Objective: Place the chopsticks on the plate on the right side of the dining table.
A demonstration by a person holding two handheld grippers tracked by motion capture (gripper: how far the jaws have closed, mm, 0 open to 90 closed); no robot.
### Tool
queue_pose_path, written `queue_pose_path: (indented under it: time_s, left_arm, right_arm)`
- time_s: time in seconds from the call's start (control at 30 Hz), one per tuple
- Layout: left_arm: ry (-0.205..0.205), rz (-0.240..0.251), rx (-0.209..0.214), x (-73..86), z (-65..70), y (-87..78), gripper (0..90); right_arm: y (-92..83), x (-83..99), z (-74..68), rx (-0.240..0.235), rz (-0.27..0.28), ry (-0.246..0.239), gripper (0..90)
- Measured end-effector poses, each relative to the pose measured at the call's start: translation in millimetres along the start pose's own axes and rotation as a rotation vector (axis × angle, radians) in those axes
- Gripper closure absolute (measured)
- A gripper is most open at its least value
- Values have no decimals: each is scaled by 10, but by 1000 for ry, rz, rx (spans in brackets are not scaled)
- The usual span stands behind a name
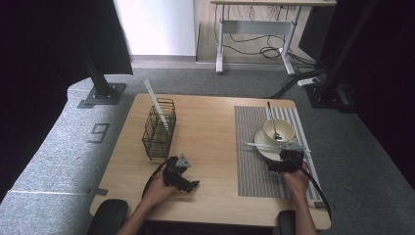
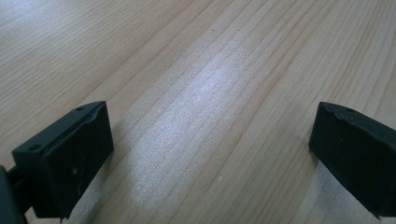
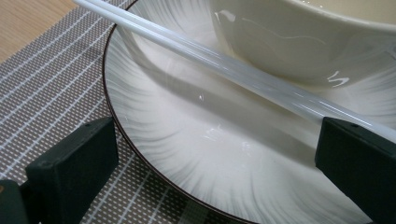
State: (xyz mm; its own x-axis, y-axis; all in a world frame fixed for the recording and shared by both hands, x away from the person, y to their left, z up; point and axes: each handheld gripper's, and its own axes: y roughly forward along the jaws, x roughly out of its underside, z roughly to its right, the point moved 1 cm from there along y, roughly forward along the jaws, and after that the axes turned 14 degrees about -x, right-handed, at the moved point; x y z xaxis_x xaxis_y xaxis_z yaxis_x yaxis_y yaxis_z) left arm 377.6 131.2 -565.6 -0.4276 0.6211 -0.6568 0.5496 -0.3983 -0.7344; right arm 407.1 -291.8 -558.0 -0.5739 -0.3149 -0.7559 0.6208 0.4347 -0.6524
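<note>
From the left of the high view: a black wire-mesh cutlery basket [image 1: 159, 129] stands on the pale wooden table [image 1: 210, 147], with one white chopstick [image 1: 155, 105] leaning upright in it. Nearer me, my left gripper [image 1: 188, 185] rests low over bare wood, well apart from the basket and from the dishes; in the left gripper view its jaws stand wide, released, with nothing but wood grain [image 2: 201, 107] between them. To the right lies a grey woven placemat with white stripes [image 1: 254, 161], and on it a white ribbed ceramic plate with a dark rim [image 1: 262, 143] carrying a cream ceramic bowl [image 1: 279, 129], in which a metal spoon [image 1: 272, 120] stands. The thing in hand — a second white translucent chopstick [image 3: 233, 70] — lies across the plate, just beside the bowl's foot. My right gripper [image 1: 289, 154] hovers at the plate's near edge, jaws spread and holding nothing. In the right gripper view the chopstick's long axis runs diagonally from upper left to lower right, ahead of the jaws and passing just above the right one — so it lies across the gap rather than along it. I judge the right gripper far the nearer, and that the coming move calls for easing it forward so both pads bracket the shaft before closing.
</note>
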Motion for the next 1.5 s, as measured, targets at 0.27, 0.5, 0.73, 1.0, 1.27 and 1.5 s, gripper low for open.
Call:
queue_pose_path:
  time_s: [0.27,0.5,0.73,1.0,1.27,1.5]
  left_arm:
    - [0,0,0,0,0,0,0]
    - [1,0,0,-2,1,1,0]
    - [3,0,1,-3,1,2,0]
    - [4,-1,2,-4,0,3,0]
    - [5,0,3,-6,1,4,0]
    - [5,-1,3,-7,1,5,0]
  right_arm:
    - [-88,-11,12,-28,27,34,0]
    - [-291,0,144,51,59,73,4]
    - [-415,102,355,131,105,142,4]
    - [-403,192,509,188,101,192,33]
    - [-360,209,582,207,92,197,47]
    - [-335,217,640,197,94,219,47]
